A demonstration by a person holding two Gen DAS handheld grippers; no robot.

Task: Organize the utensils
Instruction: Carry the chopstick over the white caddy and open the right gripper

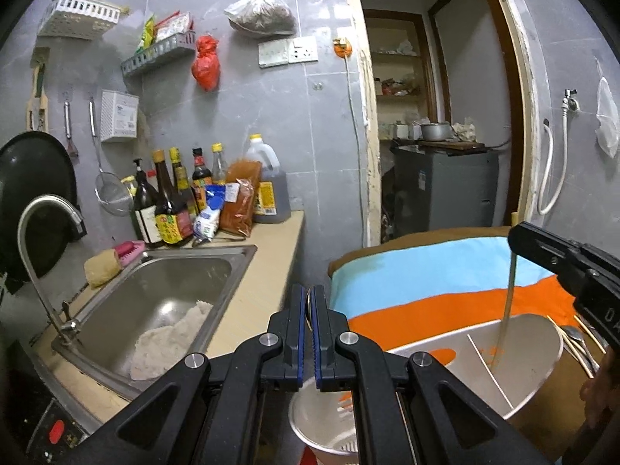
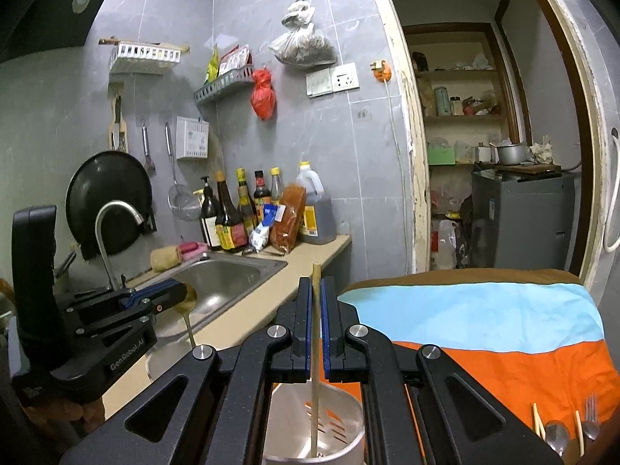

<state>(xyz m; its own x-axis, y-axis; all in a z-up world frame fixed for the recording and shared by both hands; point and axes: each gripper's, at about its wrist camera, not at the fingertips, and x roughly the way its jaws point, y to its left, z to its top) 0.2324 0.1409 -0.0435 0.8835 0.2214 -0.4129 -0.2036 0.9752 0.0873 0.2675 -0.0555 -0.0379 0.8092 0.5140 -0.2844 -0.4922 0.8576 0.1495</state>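
Note:
My right gripper [image 2: 317, 302] is shut on a wooden chopstick [image 2: 314, 368] that hangs upright with its lower end inside a white divided utensil holder [image 2: 341, 418]. In the left wrist view the right gripper [image 1: 519, 238] holds that chopstick [image 1: 505, 310] over the holder [image 1: 534, 352]. My left gripper [image 1: 309, 302] is shut on a metal spoon [image 1: 308, 306]; in the right wrist view the spoon [image 2: 188, 306] hangs down from the left gripper [image 2: 182, 292]. More chopsticks, a spoon [image 2: 556, 436] and a fork [image 2: 591, 414] lie on the striped cloth [image 2: 503, 333].
A steel sink [image 1: 162, 298] with a tap [image 1: 38, 240] and a wet rag is at the left. Sauce bottles [image 1: 174, 197] stand on the counter behind it. A doorway with shelves and a grey cabinet [image 1: 445, 186] is behind the table.

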